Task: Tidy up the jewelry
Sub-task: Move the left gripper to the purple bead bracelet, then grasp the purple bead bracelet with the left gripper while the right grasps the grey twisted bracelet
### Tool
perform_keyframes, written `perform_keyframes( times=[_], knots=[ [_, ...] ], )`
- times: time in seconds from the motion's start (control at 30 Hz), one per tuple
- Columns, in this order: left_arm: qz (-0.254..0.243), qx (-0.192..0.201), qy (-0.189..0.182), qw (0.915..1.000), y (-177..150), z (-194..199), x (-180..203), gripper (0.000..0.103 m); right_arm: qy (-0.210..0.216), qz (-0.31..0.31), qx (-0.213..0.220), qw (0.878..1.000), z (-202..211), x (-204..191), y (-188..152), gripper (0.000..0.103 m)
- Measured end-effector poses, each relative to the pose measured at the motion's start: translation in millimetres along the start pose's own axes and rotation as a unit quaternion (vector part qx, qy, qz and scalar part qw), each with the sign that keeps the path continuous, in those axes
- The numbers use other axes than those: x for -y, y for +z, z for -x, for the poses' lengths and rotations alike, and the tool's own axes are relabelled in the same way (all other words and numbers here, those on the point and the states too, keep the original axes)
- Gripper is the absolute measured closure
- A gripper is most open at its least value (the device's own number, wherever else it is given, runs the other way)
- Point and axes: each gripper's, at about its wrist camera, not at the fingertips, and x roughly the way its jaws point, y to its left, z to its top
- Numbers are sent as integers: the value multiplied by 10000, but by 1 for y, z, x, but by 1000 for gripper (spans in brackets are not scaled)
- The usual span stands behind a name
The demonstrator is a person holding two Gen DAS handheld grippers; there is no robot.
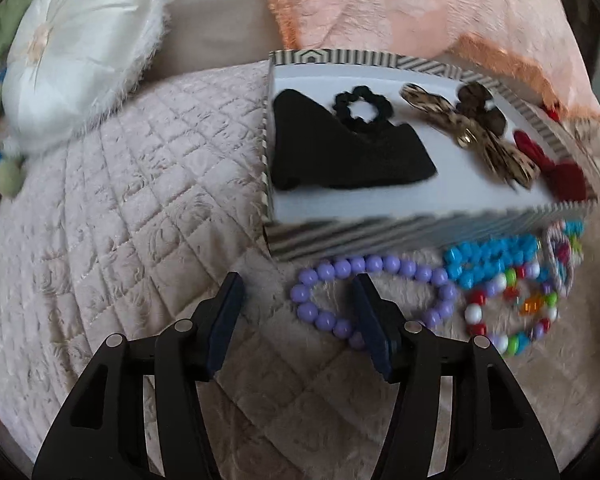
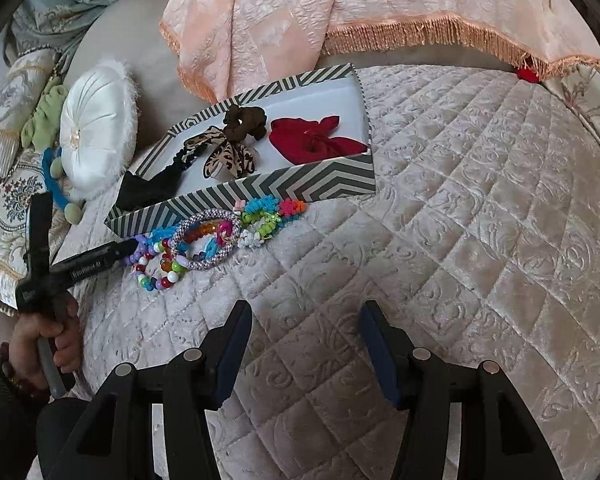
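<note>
Bracelets [image 2: 204, 240]: colourful beads, heaped beside box [image 2: 300, 184]

In left wrist view, box [image 1: 420, 236] near wall and bead bracelets [image 1: 512, 304] at right are motion-blurred. Purple bracelet [image 1: 380, 268] is partly hidden by a fingertip [image 1: 370, 312]. Left gripper [image 2: 128, 246] tips are hidden among beads in right view.

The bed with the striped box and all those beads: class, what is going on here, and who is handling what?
A person holds a gripper in each hand over a quilted bedspread. The left gripper is open, close to a purple bead bracelet in a pile of bracelets beside the striped box. The right gripper is open and holds nothing. The box already holds scrunchies and bows; the bracelets are outside it.
</note>
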Motion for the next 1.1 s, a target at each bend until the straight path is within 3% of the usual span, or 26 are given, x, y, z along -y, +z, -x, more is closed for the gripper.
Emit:
perform_keyframes(
  times=[0.2, 0.3, 0.37, 0.43, 0.7, 0.83, 1.1],
  knots=[
    [-98, 37, -561, 9984, -18, 18, -2, 95, 391, 89, 114, 9991, -2, -14, 7, 49],
    [-93, 30, -721, 9974, -27, 26, -5, 95, 852, 244, 155, 9959, -8, -33, 9, 49],
    [-5, 22, -777, 9970, -27, 26, -8, 95, 910, 259, 161, 9954, -18, -44, 11, 50],
    [32, 10, -801, 9968, -29, 27, -8, 95, 905, 203, 75, 9957, -30, -49, 12, 59],
    [102, -25, -875, 9961, -29, 22, -12, 94, 1040, -964, 299, 9894, -63, -34, 25, 70],
    [44, -26, -843, 9964, -29, 22, -12, 94, 746, -694, 215, 9946, -61, -41, 26, 88],
    [-25, -42, -704, 9975, -27, 23, -6, 94, 555, -119, 261, 9980, -27, -38, 14, 96]
  ],
)
